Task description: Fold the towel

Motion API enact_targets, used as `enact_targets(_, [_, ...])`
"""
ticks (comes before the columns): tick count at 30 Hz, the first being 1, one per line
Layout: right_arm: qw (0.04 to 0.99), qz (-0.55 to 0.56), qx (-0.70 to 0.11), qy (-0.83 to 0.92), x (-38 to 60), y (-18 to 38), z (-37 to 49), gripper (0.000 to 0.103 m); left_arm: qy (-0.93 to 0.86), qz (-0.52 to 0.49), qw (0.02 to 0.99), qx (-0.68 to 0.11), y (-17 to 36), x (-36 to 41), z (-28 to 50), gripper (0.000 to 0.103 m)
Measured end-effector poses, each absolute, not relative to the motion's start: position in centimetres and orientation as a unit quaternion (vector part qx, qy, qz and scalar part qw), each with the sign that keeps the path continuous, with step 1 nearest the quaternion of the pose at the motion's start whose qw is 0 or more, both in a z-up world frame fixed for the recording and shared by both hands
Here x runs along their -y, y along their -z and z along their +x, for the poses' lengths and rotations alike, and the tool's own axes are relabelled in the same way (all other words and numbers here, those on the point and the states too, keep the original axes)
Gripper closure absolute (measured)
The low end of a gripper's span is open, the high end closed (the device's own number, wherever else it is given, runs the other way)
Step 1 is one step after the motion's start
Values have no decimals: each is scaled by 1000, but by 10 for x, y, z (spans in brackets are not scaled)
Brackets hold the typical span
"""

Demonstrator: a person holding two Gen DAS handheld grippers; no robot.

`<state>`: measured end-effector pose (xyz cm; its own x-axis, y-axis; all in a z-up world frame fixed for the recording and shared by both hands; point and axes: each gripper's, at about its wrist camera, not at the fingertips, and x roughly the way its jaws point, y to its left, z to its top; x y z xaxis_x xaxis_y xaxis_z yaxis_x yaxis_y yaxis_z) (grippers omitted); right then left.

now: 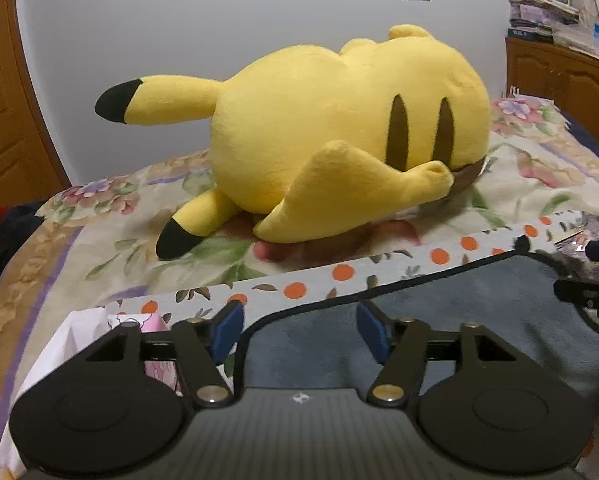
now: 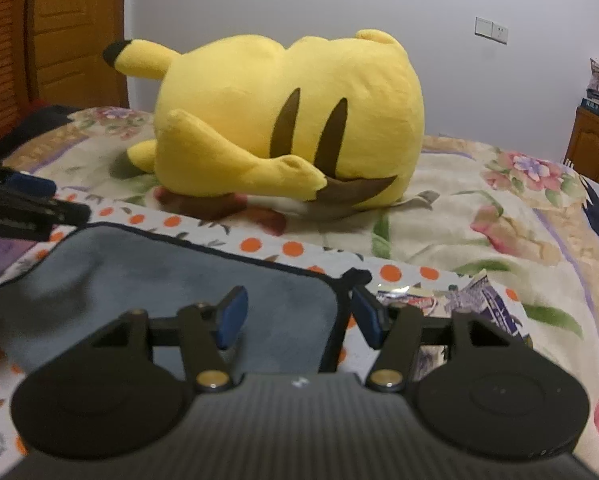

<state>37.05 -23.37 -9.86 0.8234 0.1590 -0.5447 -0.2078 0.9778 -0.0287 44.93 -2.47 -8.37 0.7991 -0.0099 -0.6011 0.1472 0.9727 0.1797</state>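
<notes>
A grey-blue towel [image 1: 439,320] with a dark hem lies flat on a board with orange dots [image 1: 339,276] on the bed. My left gripper [image 1: 297,330] is open, its blue pads straddling the towel's left far corner. The towel also shows in the right wrist view [image 2: 187,288]. My right gripper [image 2: 297,320] is open over the towel's right far corner, where a small dark loop [image 2: 359,276] sticks out. The right gripper shows at the right edge of the left wrist view [image 1: 595,280], and the left gripper at the left edge of the right wrist view [image 2: 19,208].
A big yellow plush toy [image 1: 339,132] lies on the flowered bedspread [image 1: 79,248] just behind the board. Pink and white items [image 1: 155,324] sit at the board's left end, shiny packets [image 2: 459,300] at its right. A wooden door [image 2: 71,28] and cabinet [image 1: 563,76] flank the bed.
</notes>
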Motion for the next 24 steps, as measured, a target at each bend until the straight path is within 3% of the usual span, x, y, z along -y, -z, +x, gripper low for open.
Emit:
enact_targets(14, [962,-11,-253,-102,234,33,307,43,61,112,949,-288,19,43,387,21])
enact_targets(24, [969,2,-229,-89,233,3,261,41,59,111,952,-280,-9,37,336,18])
